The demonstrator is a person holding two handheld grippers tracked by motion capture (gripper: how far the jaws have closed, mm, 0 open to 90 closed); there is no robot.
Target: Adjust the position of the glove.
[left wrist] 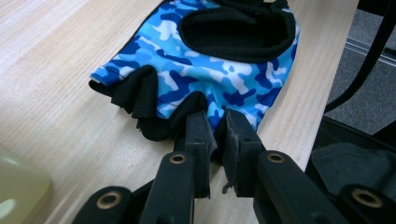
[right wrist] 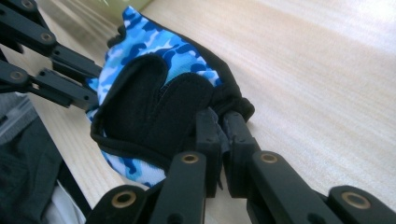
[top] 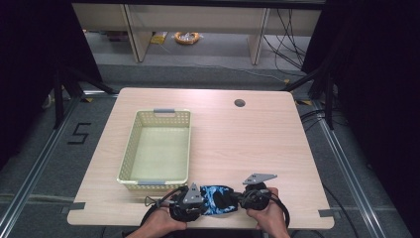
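Both grippers pinch the blue camouflage glove (top: 218, 199) at the table's (top: 257, 144) near edge, left gripper (left wrist: 215, 122) on its finger end, right gripper (right wrist: 220, 122) on its cuff, probably to lift it level into the basket (top: 128, 151).

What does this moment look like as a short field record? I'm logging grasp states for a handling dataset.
held item: blue camouflage fingerless fabric glove with black trim, lying at the near table edge
left gripper: shut on the glove's finger end
right gripper: shut on the glove's black cuff end
container: pale yellow perforated plastic basket, nothing in it, just beyond the glove
surface: light wooden table
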